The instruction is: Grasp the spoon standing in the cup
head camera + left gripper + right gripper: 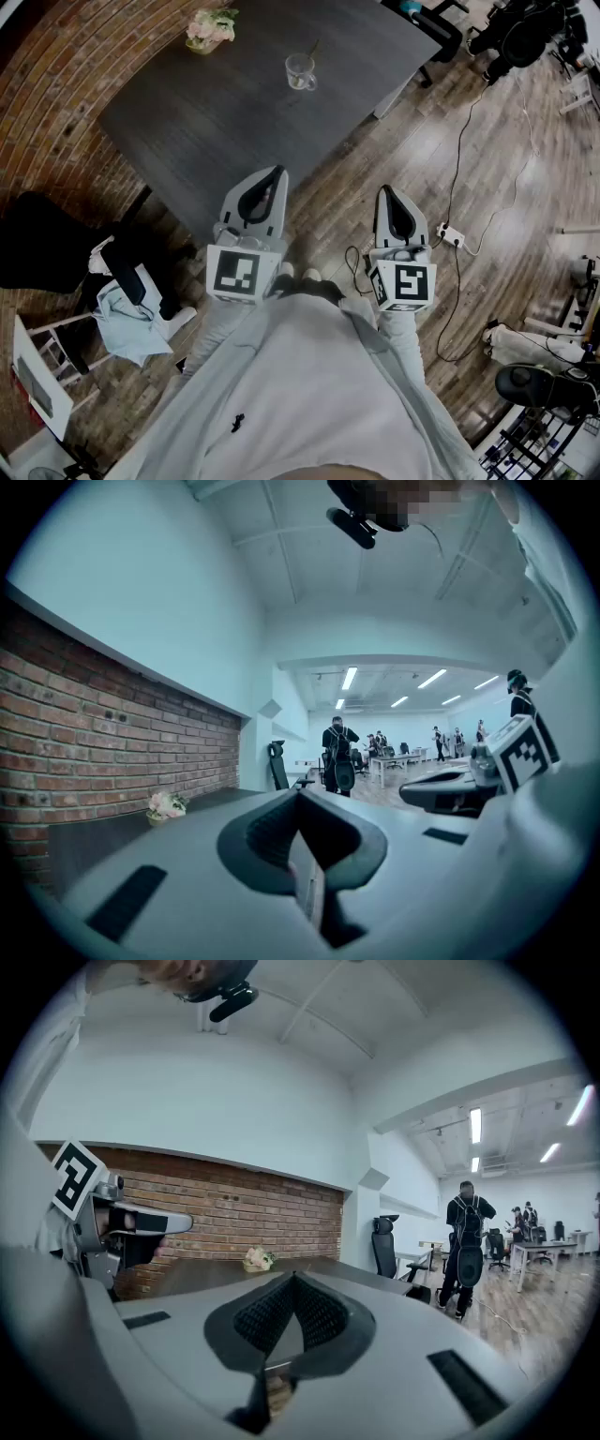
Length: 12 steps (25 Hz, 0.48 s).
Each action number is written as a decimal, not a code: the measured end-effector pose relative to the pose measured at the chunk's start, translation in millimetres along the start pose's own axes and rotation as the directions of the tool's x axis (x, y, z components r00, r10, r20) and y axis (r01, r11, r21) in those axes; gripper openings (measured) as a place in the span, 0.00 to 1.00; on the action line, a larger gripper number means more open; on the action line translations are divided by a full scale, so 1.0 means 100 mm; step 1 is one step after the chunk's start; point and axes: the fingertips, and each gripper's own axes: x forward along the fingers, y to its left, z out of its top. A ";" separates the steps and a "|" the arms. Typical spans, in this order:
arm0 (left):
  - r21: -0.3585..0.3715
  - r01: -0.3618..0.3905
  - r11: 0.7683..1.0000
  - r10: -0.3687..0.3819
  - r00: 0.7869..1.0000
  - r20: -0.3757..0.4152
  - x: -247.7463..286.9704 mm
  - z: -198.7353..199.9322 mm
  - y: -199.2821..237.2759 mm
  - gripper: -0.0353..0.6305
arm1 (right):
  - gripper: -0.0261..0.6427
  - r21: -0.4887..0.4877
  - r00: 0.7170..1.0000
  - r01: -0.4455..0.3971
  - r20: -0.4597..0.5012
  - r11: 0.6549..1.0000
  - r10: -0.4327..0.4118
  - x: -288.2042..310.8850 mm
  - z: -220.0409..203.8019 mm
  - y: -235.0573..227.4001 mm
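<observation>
Glass cup [300, 72] holds spoon [314, 48] upright, mid-tabletop [206, 131], toward far side. Left gripper [277, 172], right gripper [384, 191] held close to torso, side by side, pointing forward, well apart from cup; both jaw pairs together, empty.

The worktop [234, 112] is dark charcoal, and the cup [300, 71] is clear glass. The flowers [211, 26] are pink and cream. The brick wall [56, 84] is red-brown with pale mortar lines. The floor [497, 206] is brown wood planks. The left gripper [274, 176] and right gripper [386, 193] are light grey with black-and-white square markers.
</observation>
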 end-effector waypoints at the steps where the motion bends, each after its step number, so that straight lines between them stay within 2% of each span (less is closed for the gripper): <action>1: -0.005 -0.004 1.000 0.004 1.000 -0.004 0.01 0.00 0.00 0.08 | 0.06 0.005 1.000 0.003 0.002 1.000 -0.003 0.00 0.00 -0.03; 5: -0.024 -0.021 0.999 0.021 1.000 -0.017 0.06 0.01 -0.03 0.08 | 0.06 0.009 1.000 0.015 0.000 1.000 -0.015 -0.02 -0.03 -0.15; 9: -0.009 -0.043 0.999 0.043 0.999 -0.021 0.07 0.01 -0.07 0.08 | 0.06 -0.023 1.000 -0.014 -0.006 1.000 0.014 -0.01 -0.04 -0.18; 12: -0.030 -0.066 0.997 0.065 0.997 -0.033 0.06 -0.03 -0.11 0.08 | 0.06 -0.023 0.999 -0.033 -0.013 0.999 0.033 -0.02 -0.09 -0.22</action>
